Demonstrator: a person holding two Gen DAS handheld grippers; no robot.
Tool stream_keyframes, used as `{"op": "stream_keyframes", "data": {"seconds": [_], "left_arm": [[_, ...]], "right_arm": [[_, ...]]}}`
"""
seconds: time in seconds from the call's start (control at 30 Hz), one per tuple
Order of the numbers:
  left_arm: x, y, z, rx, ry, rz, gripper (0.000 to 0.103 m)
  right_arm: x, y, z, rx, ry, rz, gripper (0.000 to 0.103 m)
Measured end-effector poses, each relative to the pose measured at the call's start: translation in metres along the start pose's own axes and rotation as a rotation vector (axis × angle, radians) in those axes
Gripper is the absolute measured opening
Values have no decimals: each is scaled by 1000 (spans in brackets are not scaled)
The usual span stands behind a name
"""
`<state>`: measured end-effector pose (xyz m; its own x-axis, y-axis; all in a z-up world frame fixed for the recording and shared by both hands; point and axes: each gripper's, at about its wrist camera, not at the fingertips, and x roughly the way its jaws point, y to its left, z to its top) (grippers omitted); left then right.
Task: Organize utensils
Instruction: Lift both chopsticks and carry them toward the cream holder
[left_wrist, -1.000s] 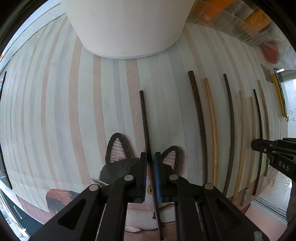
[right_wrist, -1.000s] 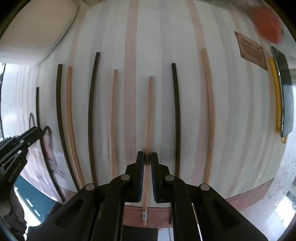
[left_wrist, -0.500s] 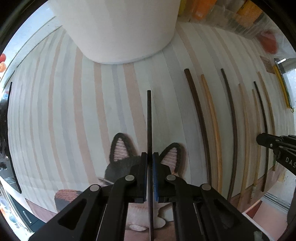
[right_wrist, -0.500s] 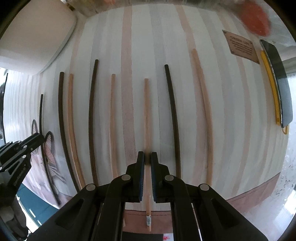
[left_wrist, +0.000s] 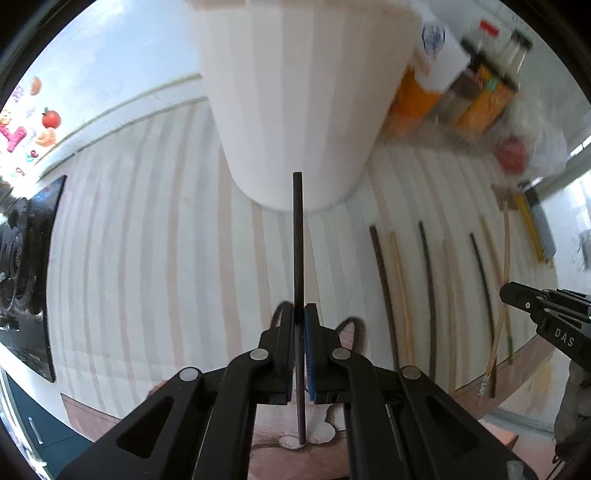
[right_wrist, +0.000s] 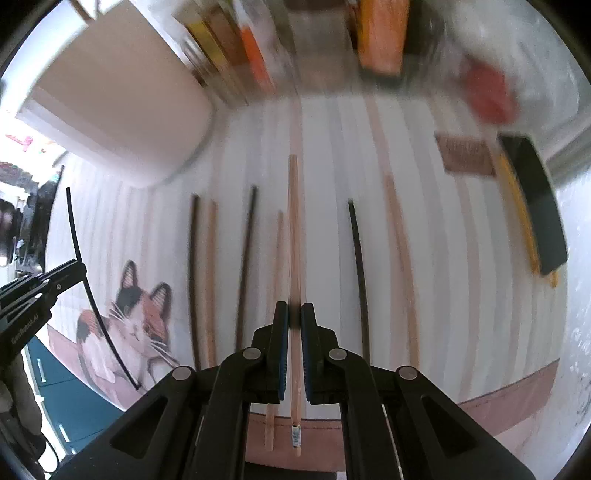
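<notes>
Left gripper (left_wrist: 300, 317) clamps dark chopstick (left_wrist: 297, 236), long axis pointing far at white holder (left_wrist: 295, 110). Right gripper (right_wrist: 294, 317) clamps light chopstick (right_wrist: 293, 229); holder far-left, left nearer.

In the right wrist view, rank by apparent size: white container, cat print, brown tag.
1. white container, though it is cut off by the frame edge.
2. cat print on the mat.
3. brown tag, smallest, though blurred and farther from the camera.
</notes>
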<state>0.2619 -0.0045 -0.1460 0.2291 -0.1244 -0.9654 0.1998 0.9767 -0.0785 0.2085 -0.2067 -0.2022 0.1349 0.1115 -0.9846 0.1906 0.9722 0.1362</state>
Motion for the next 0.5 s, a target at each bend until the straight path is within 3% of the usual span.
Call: {"op": "stream_keyframes", "data": {"seconds": [0.07,0.5], "left_arm": [[-16,5,4,-17,-42,-4,2],[-153,24,39,-104,-379,-63,2]], "right_arm": [[-3,-2,14,-17,-35,16,7],[-128,42,82,-103,-399,165,7]]}}
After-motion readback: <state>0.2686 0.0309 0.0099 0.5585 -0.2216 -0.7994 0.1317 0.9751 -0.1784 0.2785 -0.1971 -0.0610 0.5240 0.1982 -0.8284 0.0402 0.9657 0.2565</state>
